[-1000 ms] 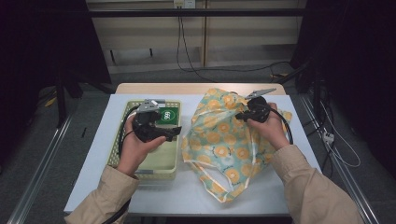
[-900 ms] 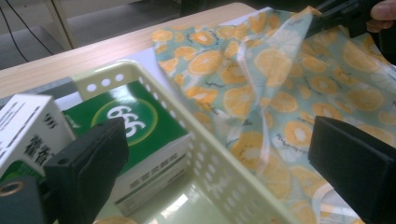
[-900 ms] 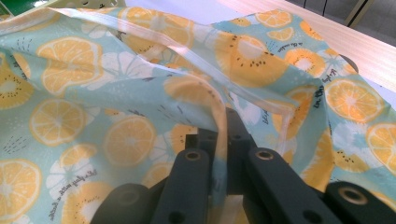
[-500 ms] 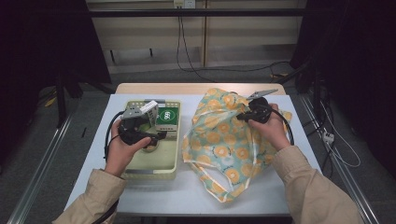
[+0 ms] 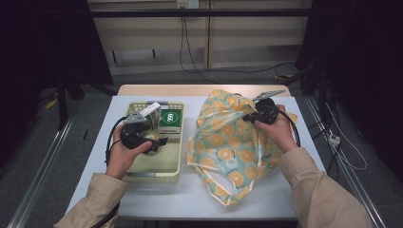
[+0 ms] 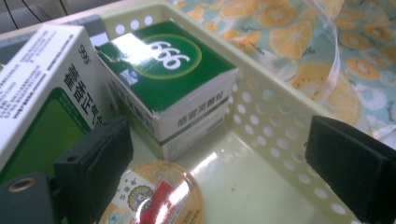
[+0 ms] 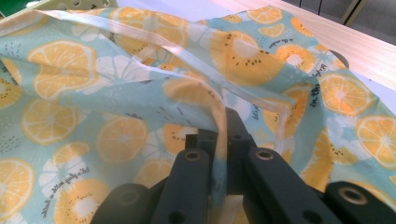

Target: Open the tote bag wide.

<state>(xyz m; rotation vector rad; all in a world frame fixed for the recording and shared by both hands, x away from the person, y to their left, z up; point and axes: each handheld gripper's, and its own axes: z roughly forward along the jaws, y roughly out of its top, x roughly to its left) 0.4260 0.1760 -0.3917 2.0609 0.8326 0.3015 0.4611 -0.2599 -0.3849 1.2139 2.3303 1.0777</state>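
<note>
bag (image 5: 228,147): pale blue, orange-slice print | basket (image 5: 177,164): pale yellow | box (image 5: 169,118): green-white

White surface (image 5: 157,199) with a light wooden strip (image 5: 190,90) along its far edge. Grey floor (image 5: 90,118) all around, metal rail (image 5: 43,175) running along the left. Pale panelled wall (image 5: 147,33) behind, black cables (image 5: 187,42) hanging down it and trailing across the floor. Dark on both sides, dim overall
</note>
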